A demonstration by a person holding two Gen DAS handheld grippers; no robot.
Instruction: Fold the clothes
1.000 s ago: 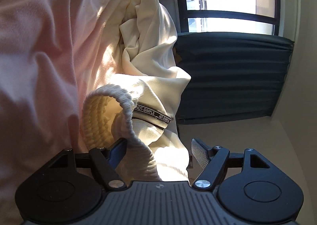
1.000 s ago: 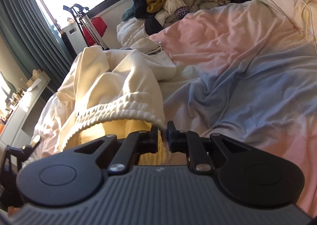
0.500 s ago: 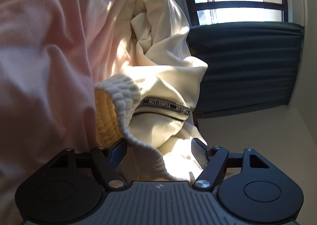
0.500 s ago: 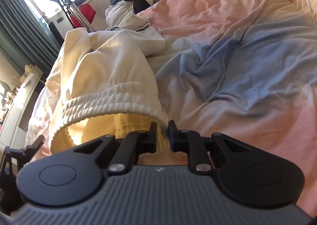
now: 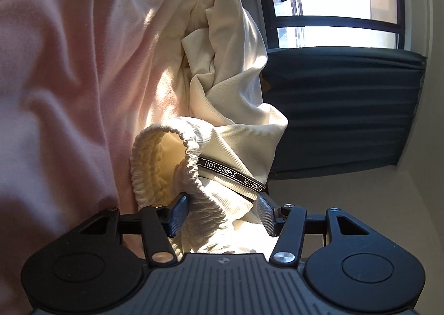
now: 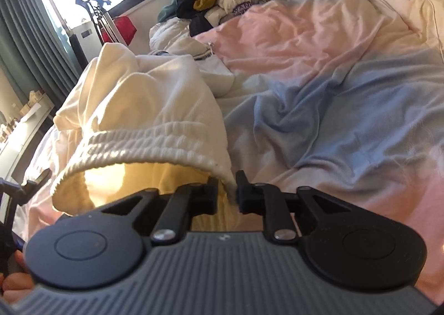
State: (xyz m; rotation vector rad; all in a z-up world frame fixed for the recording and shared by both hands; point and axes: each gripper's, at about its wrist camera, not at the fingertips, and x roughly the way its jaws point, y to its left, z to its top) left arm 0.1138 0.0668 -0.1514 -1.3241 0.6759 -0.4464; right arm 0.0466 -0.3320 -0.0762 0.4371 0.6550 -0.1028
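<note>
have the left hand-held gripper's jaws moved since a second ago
Yes: the left hand-held gripper is closing around the ribbed waistband; the far pad now touches the NOT-SIMPLE tape.

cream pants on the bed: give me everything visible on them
The cream pants look like soft ribbed knit, with a gathered elastic waistband, a yellowish sunlit inside, and a black tape printed NOT-SIMPLE. They lie crumpled on the pink and blue duvet, legs bunched towards the window. The waistband is held open: the right hand-held gripper is shut on its edge, and the left hand-held gripper is closing with the band between its pads, not yet pinched.
</note>
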